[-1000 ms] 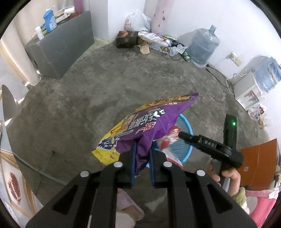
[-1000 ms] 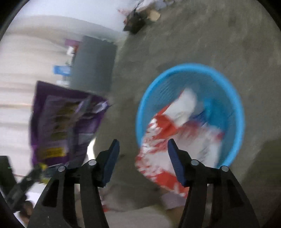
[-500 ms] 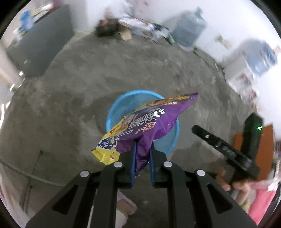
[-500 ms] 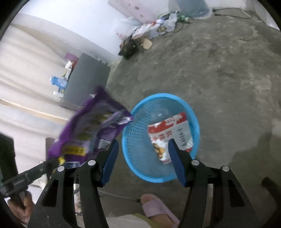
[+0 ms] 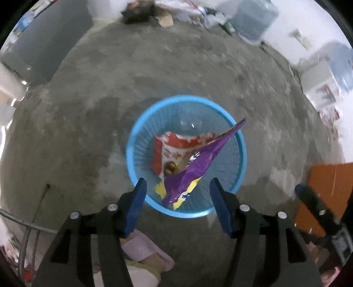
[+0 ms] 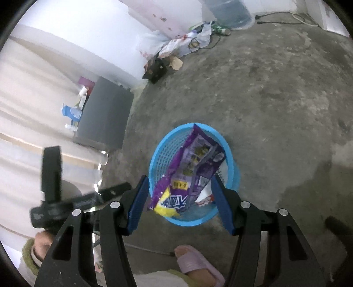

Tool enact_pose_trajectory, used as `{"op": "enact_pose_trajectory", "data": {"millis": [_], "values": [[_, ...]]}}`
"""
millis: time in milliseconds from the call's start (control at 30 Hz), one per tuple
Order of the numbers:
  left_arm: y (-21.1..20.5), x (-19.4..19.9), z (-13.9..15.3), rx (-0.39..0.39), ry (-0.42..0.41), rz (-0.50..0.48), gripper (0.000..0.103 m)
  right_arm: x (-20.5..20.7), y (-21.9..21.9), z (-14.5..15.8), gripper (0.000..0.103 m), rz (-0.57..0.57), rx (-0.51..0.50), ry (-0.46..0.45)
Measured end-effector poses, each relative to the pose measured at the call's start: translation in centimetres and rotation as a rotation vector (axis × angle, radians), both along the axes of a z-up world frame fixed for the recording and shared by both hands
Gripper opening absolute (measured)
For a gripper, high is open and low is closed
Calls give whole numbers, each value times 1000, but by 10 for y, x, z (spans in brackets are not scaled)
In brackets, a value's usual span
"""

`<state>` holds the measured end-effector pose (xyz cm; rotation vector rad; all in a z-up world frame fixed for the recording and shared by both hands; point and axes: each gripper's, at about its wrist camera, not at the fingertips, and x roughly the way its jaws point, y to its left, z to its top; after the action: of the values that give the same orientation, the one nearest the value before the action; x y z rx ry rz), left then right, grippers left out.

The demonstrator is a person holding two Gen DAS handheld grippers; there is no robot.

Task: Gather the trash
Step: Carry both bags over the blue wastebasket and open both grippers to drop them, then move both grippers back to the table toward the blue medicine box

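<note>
While just-opened left claw [image 5: 177, 206] gapes, purple wrapper [image 5: 194, 172] loose below, inside blue basket [image 5: 132, 141].

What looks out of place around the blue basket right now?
The purple snack bag is not fully inside the blue basket: it stands tilted, its yellow end hanging over the near rim. The left tool has just opened, and its fingers are clear of the bag.

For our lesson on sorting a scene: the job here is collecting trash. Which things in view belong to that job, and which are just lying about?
Part of the job:
- blue basket
- purple snack bag, dropping into it
- red and white wrapper, already inside
- left tool, open, just released

Just lying about:
- water jug
- grey cabinet
- orange board
</note>
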<state>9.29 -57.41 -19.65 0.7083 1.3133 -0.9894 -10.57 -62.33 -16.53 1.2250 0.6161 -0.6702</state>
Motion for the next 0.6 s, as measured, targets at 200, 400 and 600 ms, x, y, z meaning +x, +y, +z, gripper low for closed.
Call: {"op": "enact_pose_trajectory", "data": {"millis": [200, 400, 600], "values": [[26, 18, 57, -90, -68, 5, 58, 18, 9, 3, 57, 53, -20, 18], [86, 34, 147, -221, -148, -12, 62, 58, 11, 13, 54, 122, -85, 63], [189, 52, 220, -323, -239, 21, 69, 127, 12, 18, 54, 263, -173, 111]]}}
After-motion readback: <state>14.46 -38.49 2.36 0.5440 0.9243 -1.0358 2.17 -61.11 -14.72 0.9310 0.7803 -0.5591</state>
